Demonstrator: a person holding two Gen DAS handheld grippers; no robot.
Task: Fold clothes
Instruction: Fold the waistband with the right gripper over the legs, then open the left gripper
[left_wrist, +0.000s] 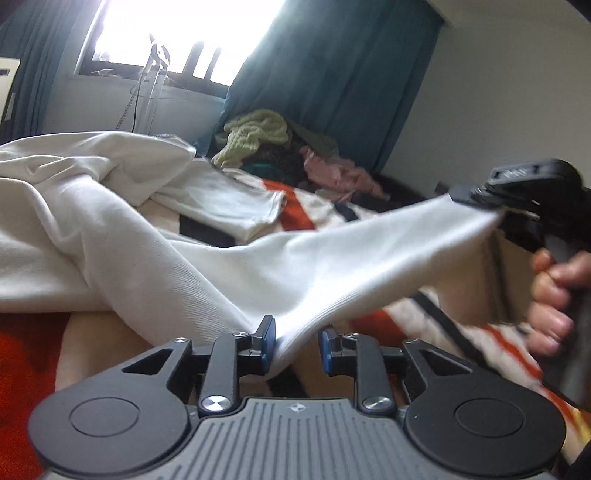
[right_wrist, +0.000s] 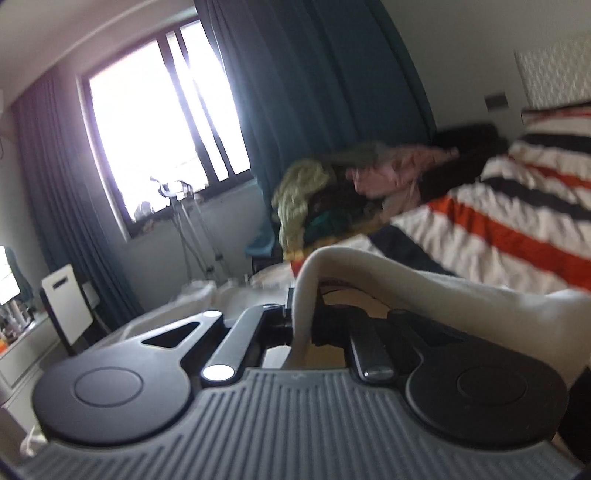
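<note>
A white long-sleeved garment (left_wrist: 147, 258) lies crumpled on the bed, one part of it stretched between both grippers. My left gripper (left_wrist: 297, 339) is open: a fold of the white cloth runs between its blue pads (left_wrist: 267, 341), touching the left pad and clear of the right one. My right gripper (left_wrist: 472, 201), held by a hand (left_wrist: 554, 295), is lifted at the right and shut on the far edge of that stretch. In the right wrist view the white garment (right_wrist: 406, 284) drapes over the right gripper (right_wrist: 303, 317), pinched between its fingers.
The bed has a cover striped in orange, white and dark blue (right_wrist: 498, 221). A pile of other clothes (left_wrist: 258, 136), yellow-green and pink among them, sits at the bed's far end by teal curtains. A stand (right_wrist: 184, 206) is under the window, and a white panel (right_wrist: 66, 306) leans at the left.
</note>
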